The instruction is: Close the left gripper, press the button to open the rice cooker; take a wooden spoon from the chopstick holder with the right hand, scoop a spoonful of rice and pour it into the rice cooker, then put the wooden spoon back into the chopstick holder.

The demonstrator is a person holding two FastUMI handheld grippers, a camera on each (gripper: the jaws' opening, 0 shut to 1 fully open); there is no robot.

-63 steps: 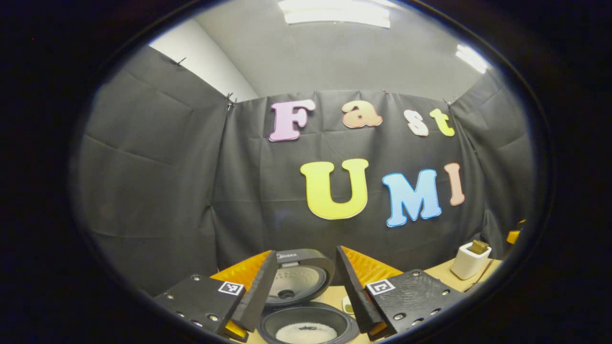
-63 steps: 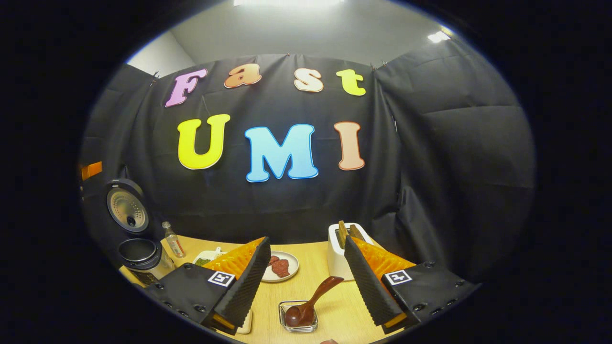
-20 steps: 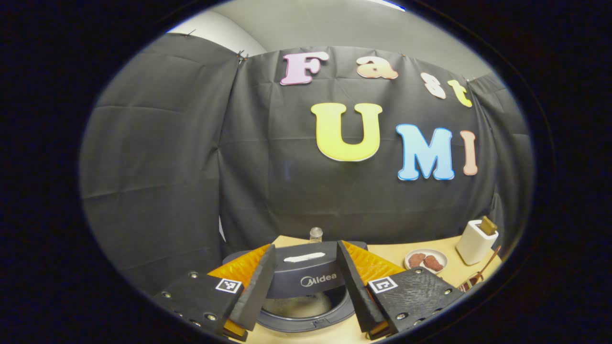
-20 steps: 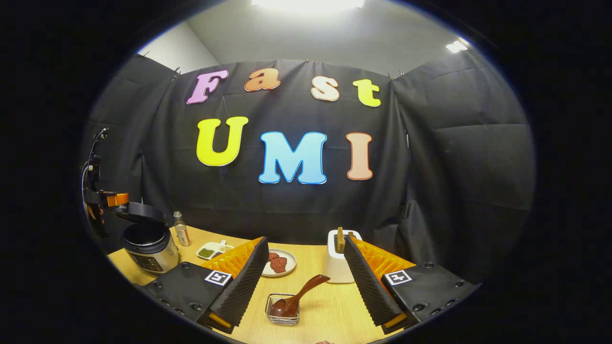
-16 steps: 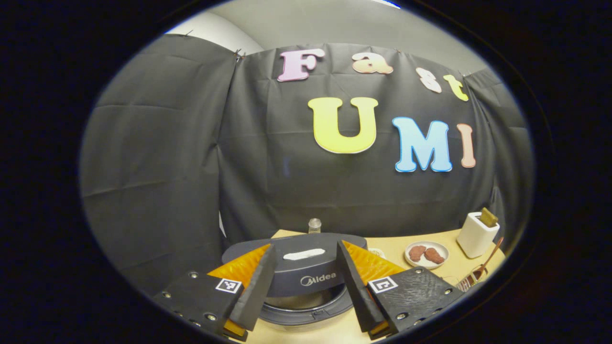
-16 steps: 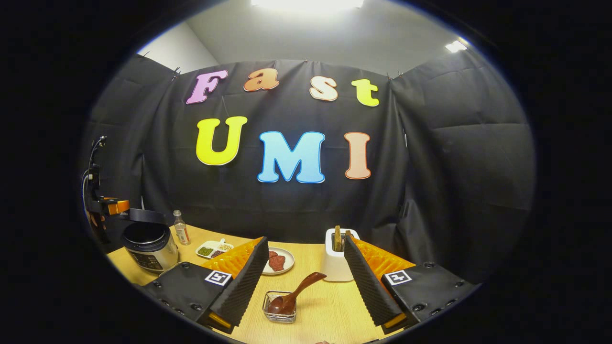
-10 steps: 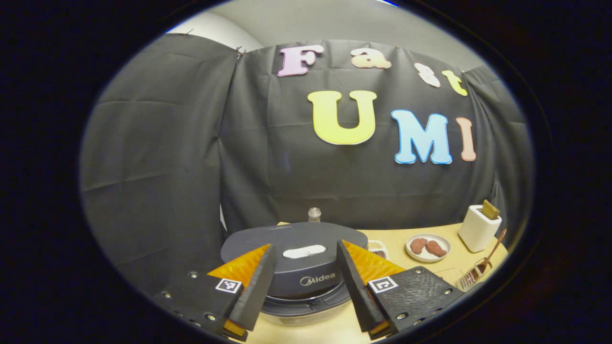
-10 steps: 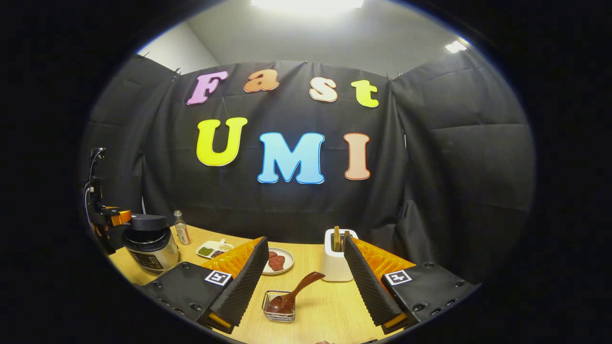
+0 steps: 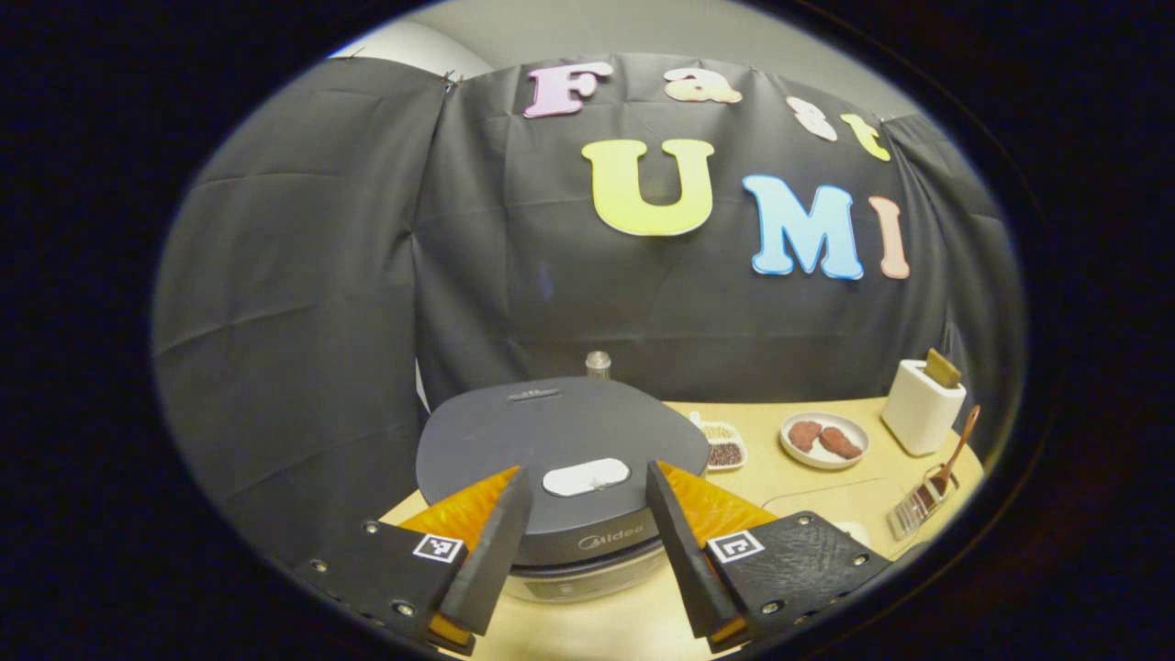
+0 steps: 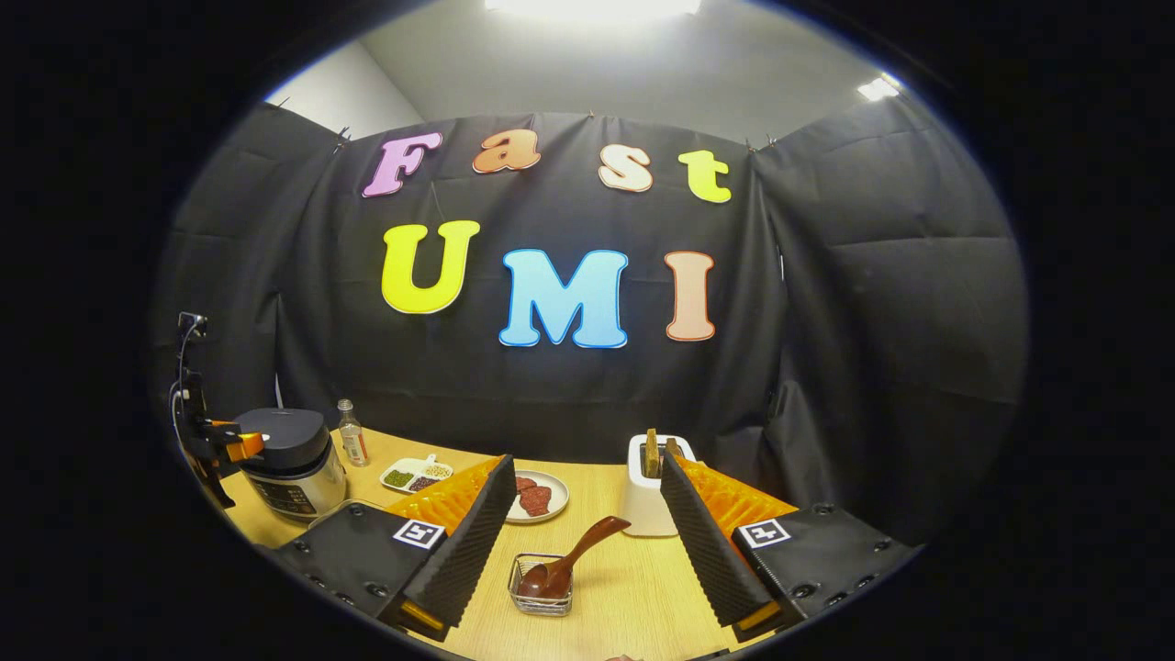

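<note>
In the left gripper view, the left gripper point(image 9: 584, 551) sits low in the frame, fingers spread apart and grasping nothing, over the shut rice cooker point(image 9: 560, 441) at lower centre. In the right gripper view, the rice cooker point(image 10: 289, 459) stands at lower left; the right gripper point(image 10: 587, 542), released wide, frames the wooden spoon point(image 10: 569, 558) lying in a small glass dish point(image 10: 542, 597), with the white chopstick holder point(image 10: 647, 505) just right of centre.

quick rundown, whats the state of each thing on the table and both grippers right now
rice cooker: lid shut
left gripper: open, fingers either side of the lid button
right gripper: open, empty
wooden spoon: bowl resting in the small glass dish, handle tilted up
chopstick holder: upright
plate: holds meat
</note>
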